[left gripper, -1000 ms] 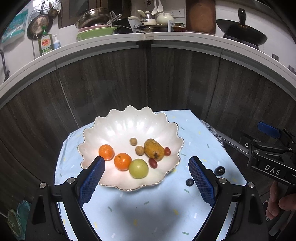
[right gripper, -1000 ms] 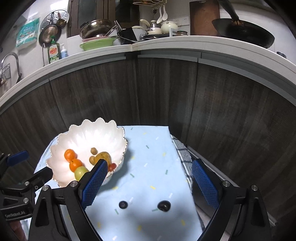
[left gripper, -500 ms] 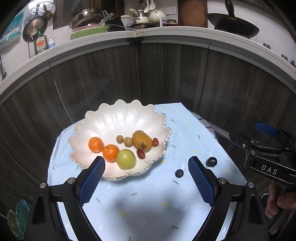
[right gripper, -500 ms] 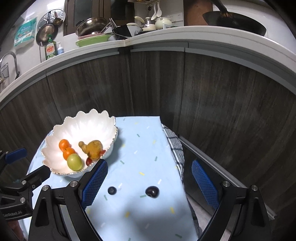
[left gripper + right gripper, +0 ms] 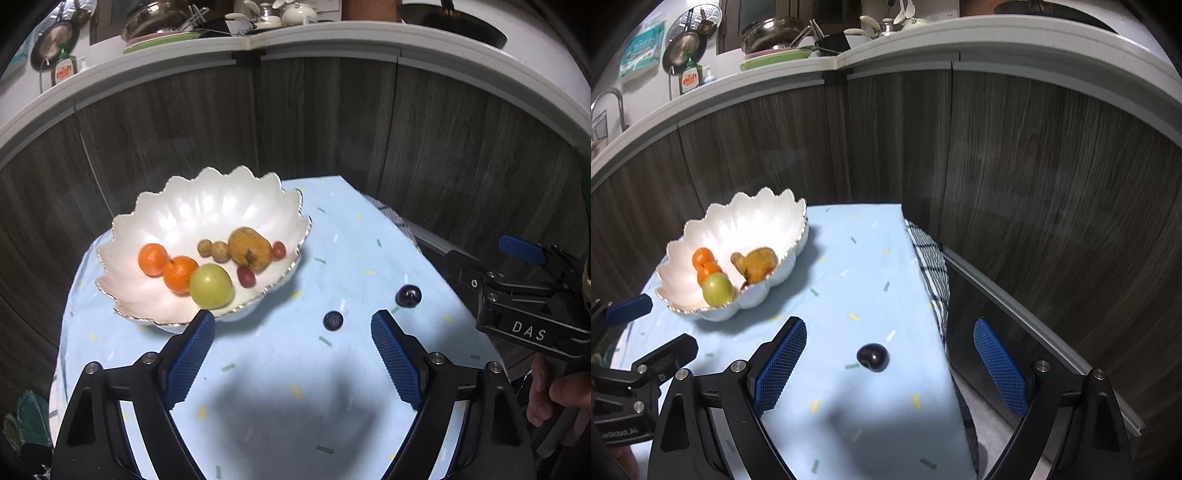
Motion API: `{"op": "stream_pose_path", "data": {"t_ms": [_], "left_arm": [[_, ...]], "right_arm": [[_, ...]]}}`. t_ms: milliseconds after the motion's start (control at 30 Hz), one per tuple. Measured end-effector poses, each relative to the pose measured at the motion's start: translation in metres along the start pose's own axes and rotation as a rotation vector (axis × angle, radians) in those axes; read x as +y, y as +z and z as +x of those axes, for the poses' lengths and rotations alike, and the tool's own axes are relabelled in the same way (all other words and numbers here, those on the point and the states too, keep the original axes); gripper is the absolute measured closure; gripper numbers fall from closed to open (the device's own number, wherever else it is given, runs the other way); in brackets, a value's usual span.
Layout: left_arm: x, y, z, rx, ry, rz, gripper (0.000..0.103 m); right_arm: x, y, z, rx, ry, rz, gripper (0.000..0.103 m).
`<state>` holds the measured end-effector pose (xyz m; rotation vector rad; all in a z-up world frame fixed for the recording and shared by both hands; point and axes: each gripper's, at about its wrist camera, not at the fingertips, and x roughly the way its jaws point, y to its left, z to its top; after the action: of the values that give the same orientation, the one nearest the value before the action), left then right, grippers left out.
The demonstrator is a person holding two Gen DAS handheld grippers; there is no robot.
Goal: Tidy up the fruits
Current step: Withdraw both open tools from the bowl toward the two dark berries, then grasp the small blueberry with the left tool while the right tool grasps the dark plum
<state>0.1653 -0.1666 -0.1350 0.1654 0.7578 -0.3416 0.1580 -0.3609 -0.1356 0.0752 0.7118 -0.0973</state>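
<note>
Right gripper [image 5: 886,354] jaws spread wide, nothing between the pads, hovering low over the table's right edge with the dark plum-like fruit [image 5: 872,357] lying on the cloth between its fingers, slightly toward the left one. Left gripper [image 5: 291,350] likewise wide and empty, poised over the front of the table; the small dark berry [image 5: 332,320] sits just ahead of its gap, nearer the right finger. Both loose fruits rest on the light blue tablecloth [image 5: 332,236], apart from each other. The scalloped white bowl [image 5: 207,206] stands toward the back left corner, already holding two oranges, a green fruit, a mango and several small fruits. Judged step: approach for pickup of the last strays. Next move likely calls for lowering the right gripper, centring on the round, roll-prone fruit, closing gently, then carrying it to the bowl.
</note>
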Motion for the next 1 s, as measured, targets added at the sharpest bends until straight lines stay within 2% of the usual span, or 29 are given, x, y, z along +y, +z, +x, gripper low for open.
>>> {"op": "stream_pose_path", "data": {"t_ms": [233,433,667,800,1000], "left_arm": [[-0.009,-0.012,0.017,0.016,-0.024,0.025,0.027],[-0.019,-0.019,0.035,0.031,-0.050,0.049,0.038],[-0.021,-0.023,0.055,0.048,-0.064,0.042,0.043],[-0.020,-0.024,0.065,0.045,-0.063,0.043,0.049],[-0.020,-0.025,0.075,0.035,-0.072,0.051,0.051]], "right_arm": [[-0.003,-0.013,0.018,0.026,0.016,0.000,0.010],[0.000,-0.017,0.029,0.026,0.039,-0.033,0.012],[-0.003,-0.022,0.045,0.048,0.052,0.000,0.026],[0.000,-0.025,0.051,0.055,0.057,-0.003,0.030],[0.012,-0.027,0.056,0.059,0.073,-0.048,0.034]]}}
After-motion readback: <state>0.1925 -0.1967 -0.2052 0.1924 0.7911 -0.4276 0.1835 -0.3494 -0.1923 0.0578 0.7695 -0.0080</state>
